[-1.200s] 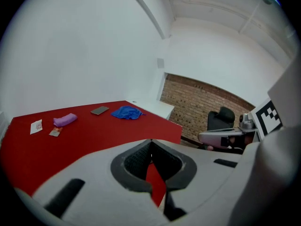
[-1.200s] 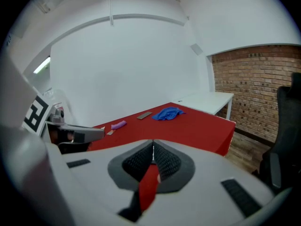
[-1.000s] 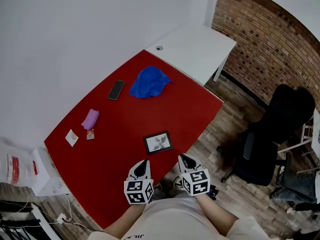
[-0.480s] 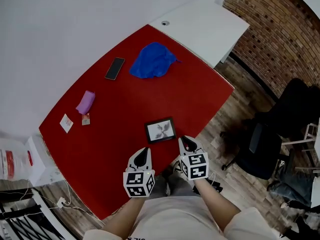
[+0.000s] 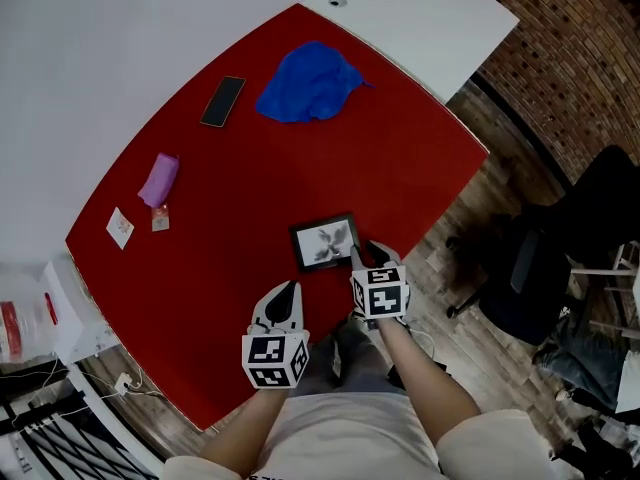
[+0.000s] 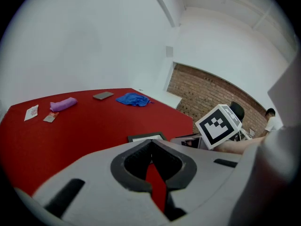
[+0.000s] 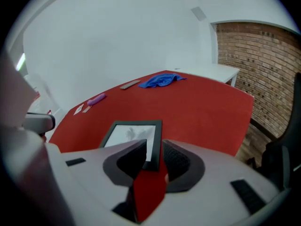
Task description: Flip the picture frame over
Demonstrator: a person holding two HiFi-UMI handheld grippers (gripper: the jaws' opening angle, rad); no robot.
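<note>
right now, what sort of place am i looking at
Probably an office or studio workroom: a red table, a white desk beside it, a black office chair and a brick wall.

- A red-topped table (image 5: 400,168), with a white table (image 5: 430,18) touching its far end.
- A crumpled blue cloth (image 5: 310,83) lies near that far end, with a dark flat phone (image 5: 222,101) to its left.
- A soft purple roll (image 5: 159,179), a small packet (image 5: 160,218) and a white card (image 5: 119,227) lie near the left edge.
- A black office chair (image 5: 545,288) stands on the wooden floor (image 5: 480,198), near a brick wall (image 5: 590,58).
</note>
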